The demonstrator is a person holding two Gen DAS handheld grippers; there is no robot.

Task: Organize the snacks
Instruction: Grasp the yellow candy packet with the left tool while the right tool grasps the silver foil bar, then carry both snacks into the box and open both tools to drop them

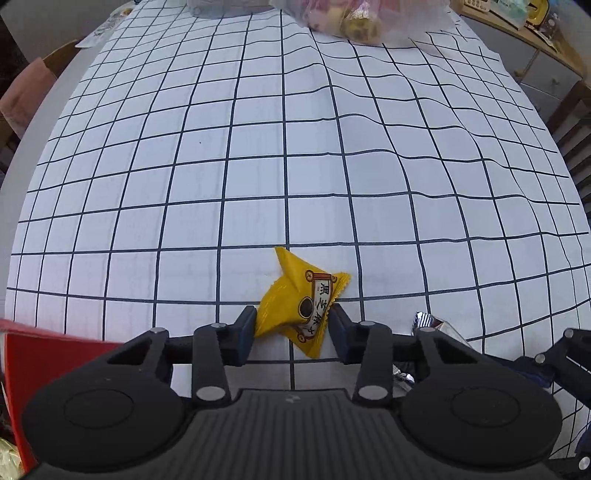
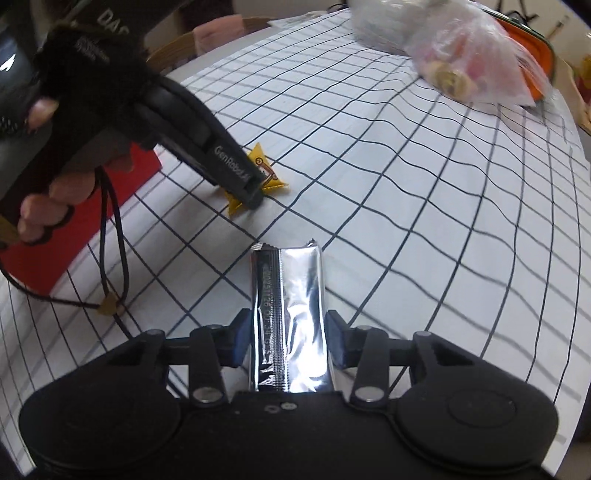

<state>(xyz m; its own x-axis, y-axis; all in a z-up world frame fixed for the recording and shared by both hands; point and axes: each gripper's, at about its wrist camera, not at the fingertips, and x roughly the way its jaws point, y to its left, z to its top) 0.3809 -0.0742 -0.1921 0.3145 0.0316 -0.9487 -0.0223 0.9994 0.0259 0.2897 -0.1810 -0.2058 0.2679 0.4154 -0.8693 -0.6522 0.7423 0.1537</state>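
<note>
Jaws of the left gripper (image 1: 291, 328) are closed partway onto a yellow snack packet (image 1: 301, 302), both pads touching its sides; the packet is crumpled, lies on the tablecloth, and carries a scroll label with black characters. Jaws of the right gripper (image 2: 289, 334) are pressed against a long silver foil packet (image 2: 290, 321), which sticks out forward between the fingers, seam side up, raised off the cloth. From the right wrist view the left gripper is seen lowered at a slant onto the yellow packet, held by a hand (image 2: 55, 177) in a black fingerless glove, with a black cord (image 2: 118, 236) hanging from it. A white tablecloth with a dark grid (image 1: 295, 147) is spread over the table. A red box (image 2: 92, 206) is seen just left of the yellow packet. At the far edge a clear plastic bag of assorted snacks (image 1: 347, 18) is lying, well apart from both grippers, with an orange container (image 2: 532, 48) behind it.
</note>
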